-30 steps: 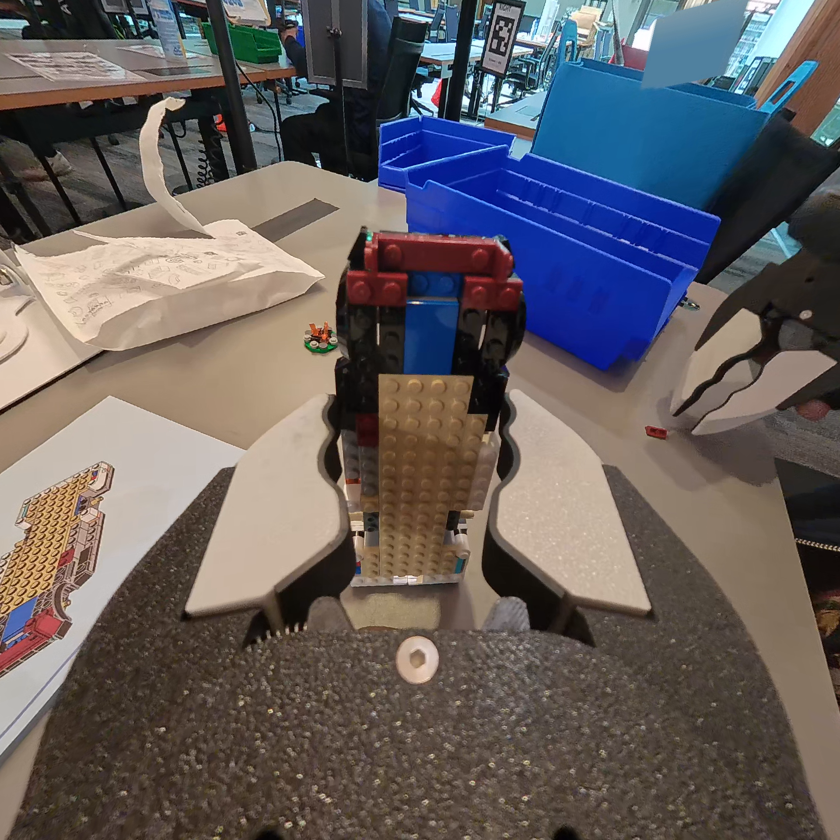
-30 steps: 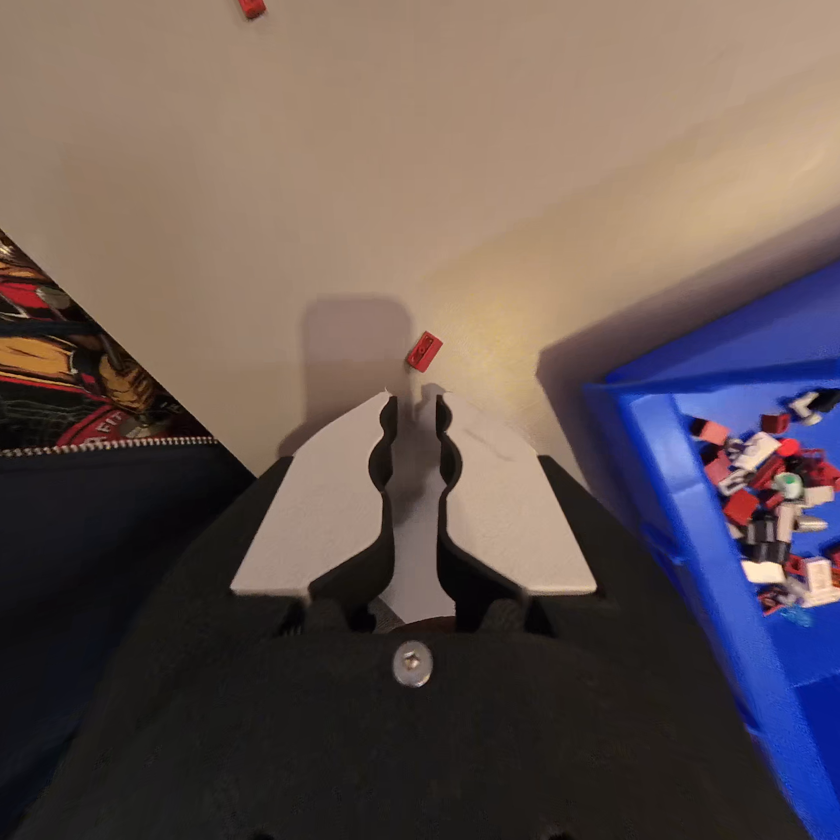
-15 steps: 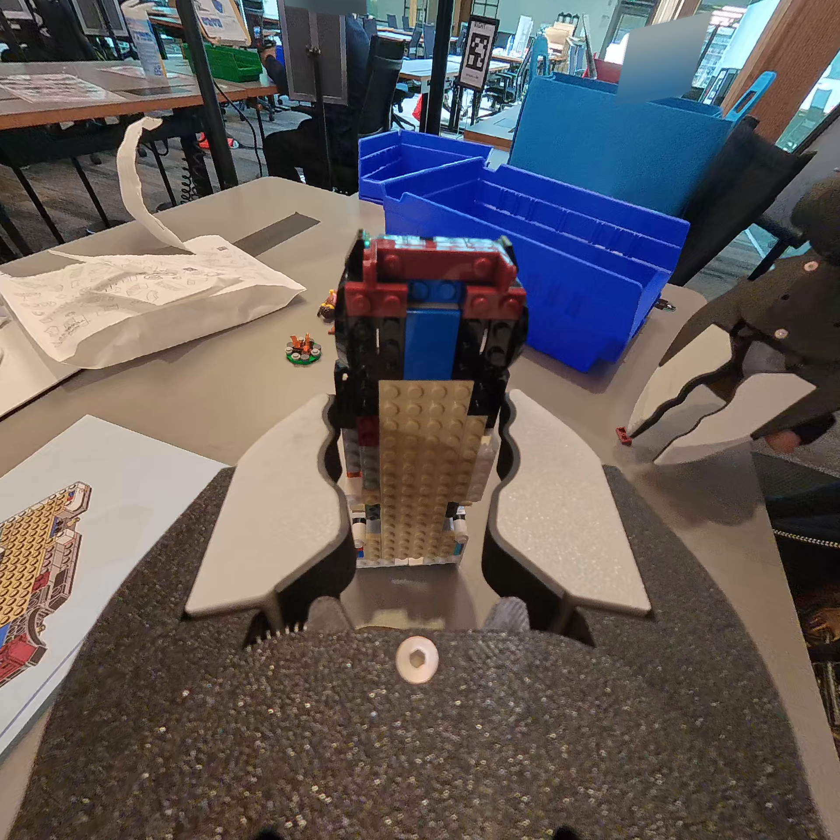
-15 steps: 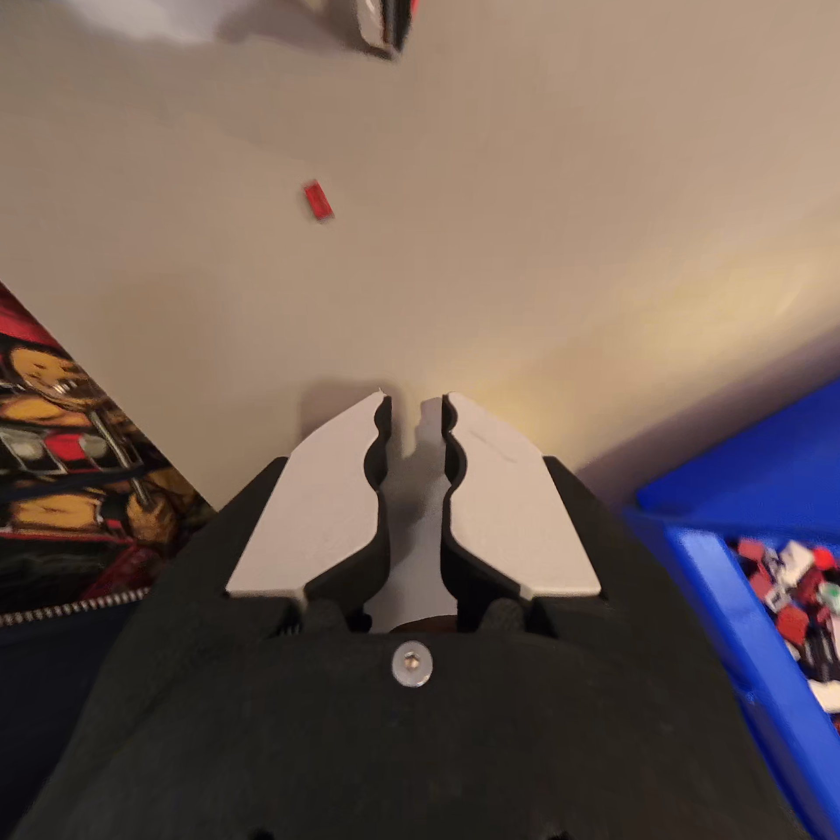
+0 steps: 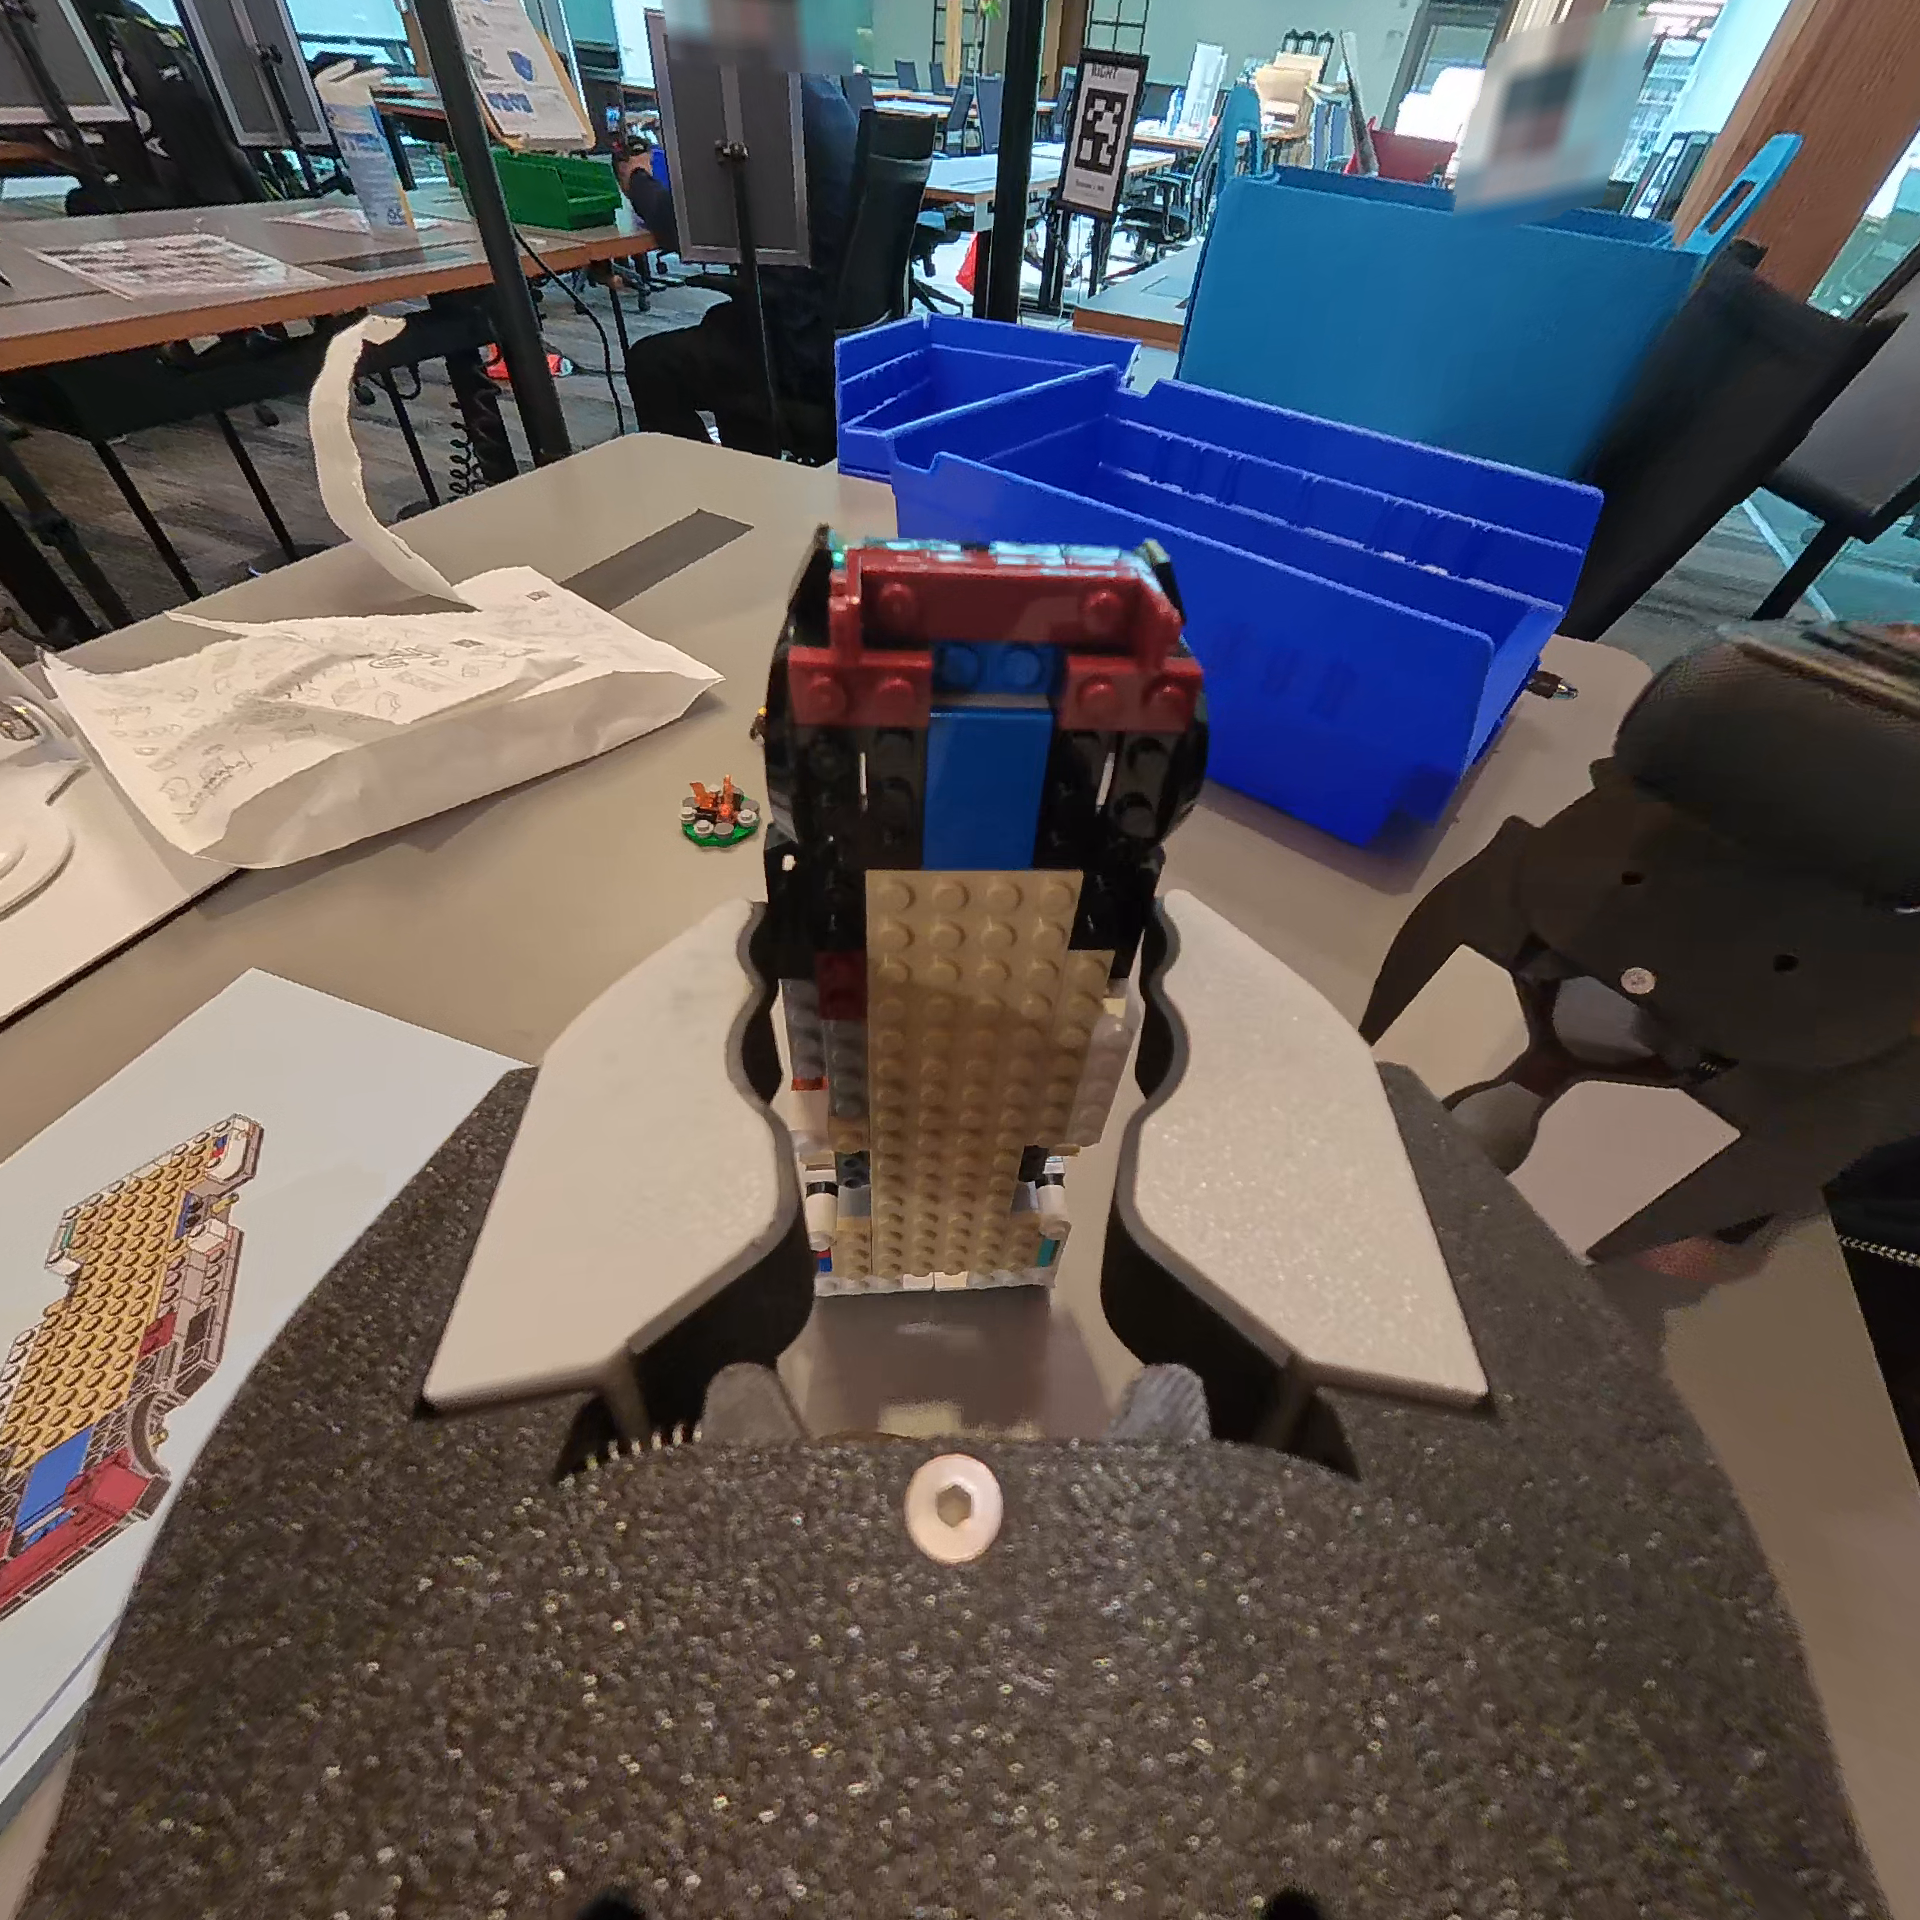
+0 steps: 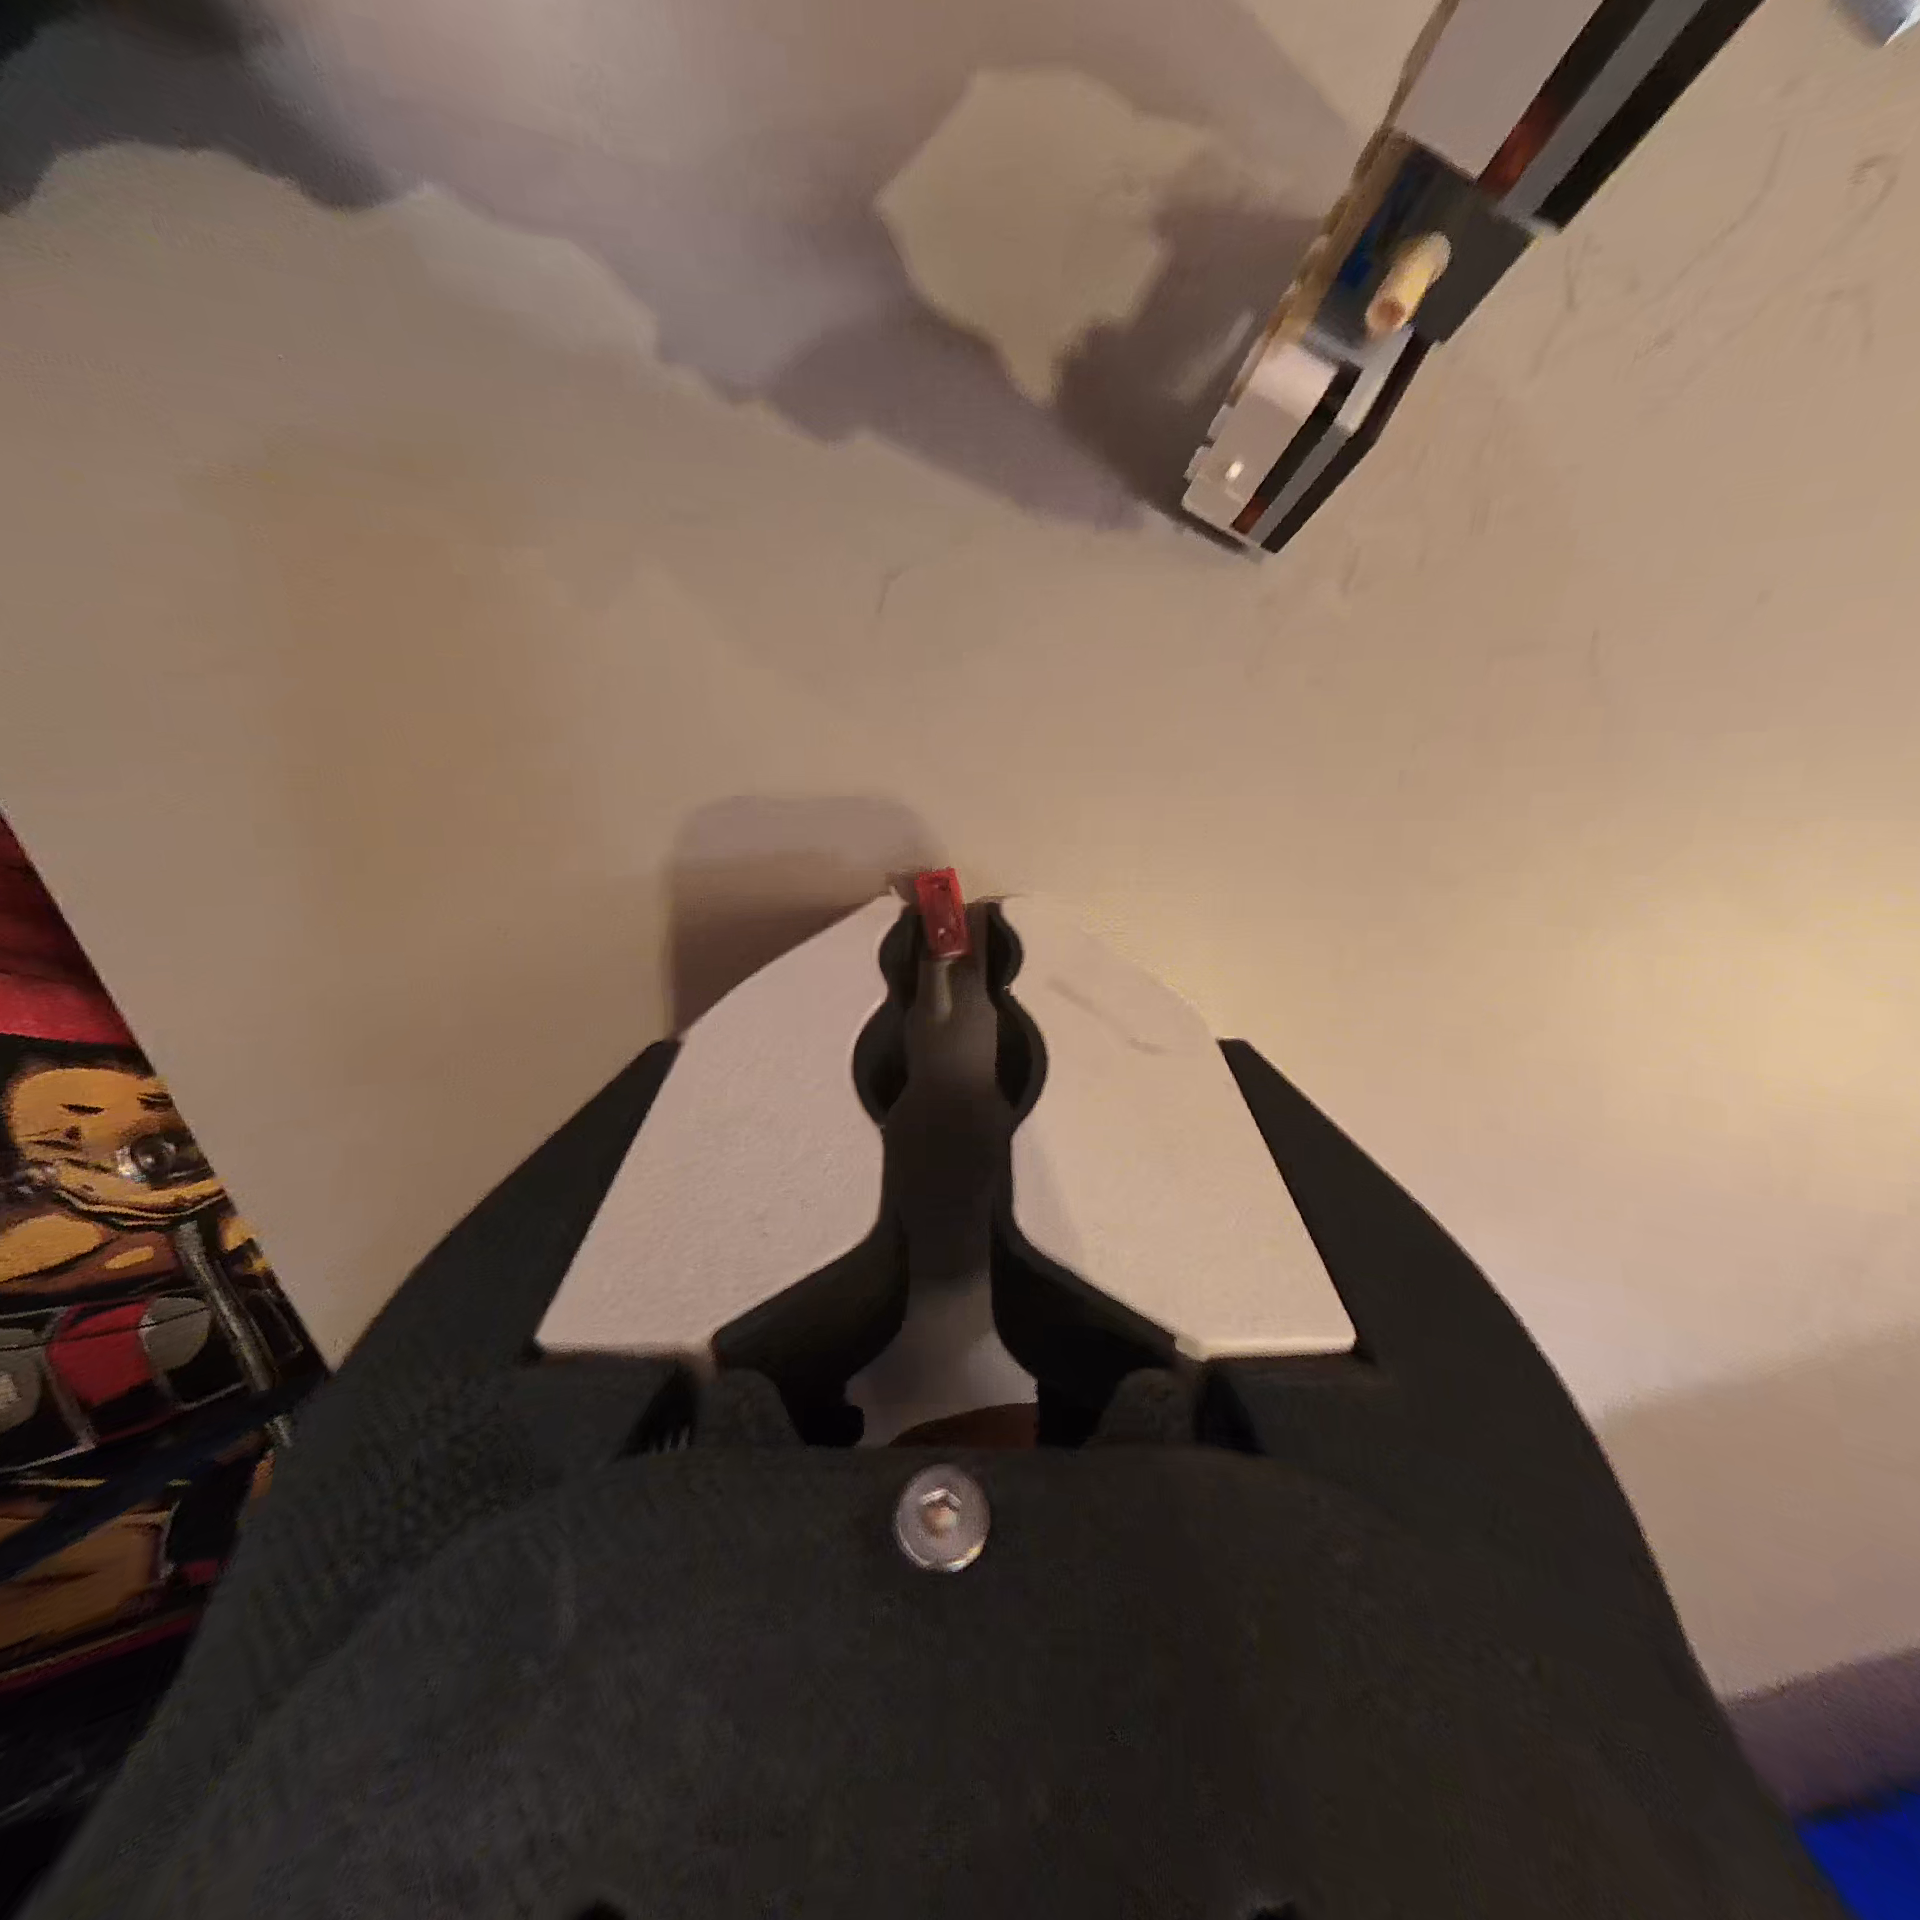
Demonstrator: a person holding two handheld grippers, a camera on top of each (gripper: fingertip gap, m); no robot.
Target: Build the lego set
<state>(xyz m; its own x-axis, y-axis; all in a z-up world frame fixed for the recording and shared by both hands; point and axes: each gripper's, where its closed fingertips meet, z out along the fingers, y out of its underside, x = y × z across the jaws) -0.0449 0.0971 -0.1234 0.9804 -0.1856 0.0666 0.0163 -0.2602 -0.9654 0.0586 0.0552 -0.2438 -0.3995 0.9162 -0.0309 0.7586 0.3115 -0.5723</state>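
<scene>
Jaws of the left gripper [image 5: 956, 935] clamp one brick model [image 5: 977, 935], both pads pressed against its black sides, so that it stands upright between them with a tan studded plate facing the camera, one blue strip above that and dark red bricks across the top. Jaws of the right gripper [image 6: 951, 914] are nearly closed on one small red brick [image 6: 940, 912], pinched at the very tips just above the table [image 6: 1351, 831].

Beyond the model, the left wrist view shows one small green round piece [image 5: 719, 816] on the table, one white paper bag [image 5: 343, 717] farther left, one printed sheet [image 5: 208, 1195] with a drawing of a brick build at the near left, and two blue bins [image 5: 1299, 644] behind, with a taller blue box past them. The right gripper appears there as a dark shape at the right edge, its fingertips hidden.

Only the right wrist view shows the red brick; it also shows the lower end of the brick model at upper right, raised off the table, and patterned fabric [image 6: 104, 1247] at the left edge.
</scene>
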